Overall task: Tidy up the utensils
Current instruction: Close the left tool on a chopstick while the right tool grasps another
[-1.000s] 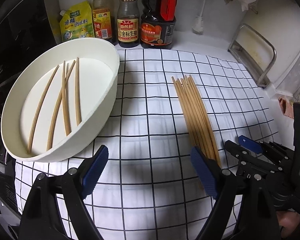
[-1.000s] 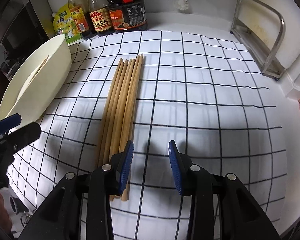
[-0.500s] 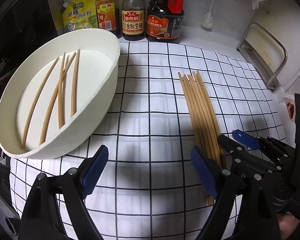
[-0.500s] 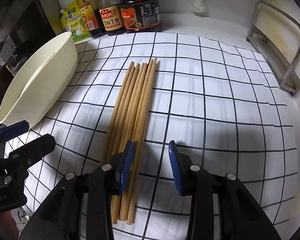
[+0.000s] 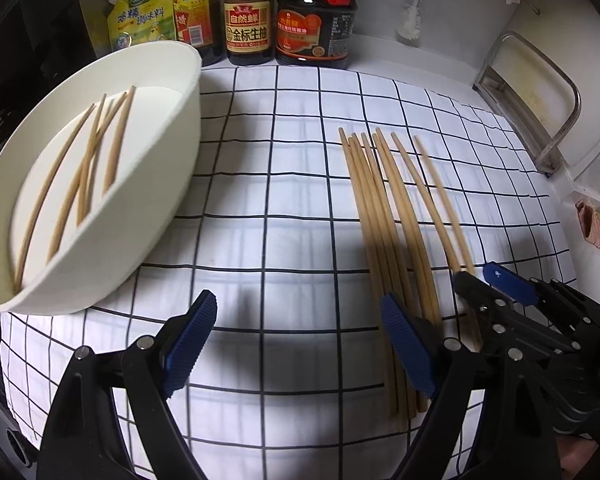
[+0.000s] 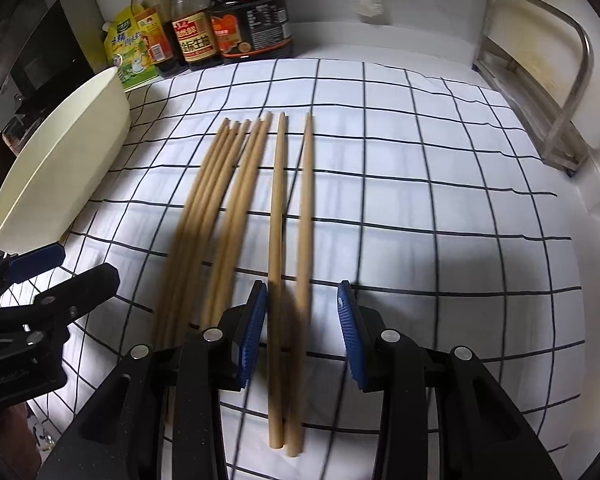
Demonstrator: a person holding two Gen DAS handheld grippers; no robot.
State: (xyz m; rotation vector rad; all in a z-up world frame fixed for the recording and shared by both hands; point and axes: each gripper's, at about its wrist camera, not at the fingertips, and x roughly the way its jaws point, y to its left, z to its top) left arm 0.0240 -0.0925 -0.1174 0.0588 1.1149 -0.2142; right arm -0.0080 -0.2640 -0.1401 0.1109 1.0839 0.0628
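Two pale wooden chopsticks [image 6: 290, 264] are seen lying on the white black-gridded cloth [image 6: 420, 208], set slightly apart from the remaining row of wooden chopsticks [image 6: 216, 216] just to their left. They are straddled by the right gripper [image 6: 302, 320], whose blue ribbed pads are held partly open; the pads appear not to press on the wood, though blur there makes this uncertain. The left gripper [image 5: 300, 344] is held wide open over bare cloth, with nothing between its fingers. Four more chopsticks [image 5: 80, 176] are already laid in the white oval basin [image 5: 172, 184] at the left.

From here, a close could catch only one stick, or the pair could be crossed and twisted out of the pads, because their near ends converge while the far tips spread. The neighbouring row could also be nudged by the left-hand pad.

Behind the cloth, a soy sauce bottle [image 5: 247, 20] labelled "自然鲜 金标生抽" and a yellow-green pouch [image 5: 140, 12] marked "鸡精调味料" can be read.
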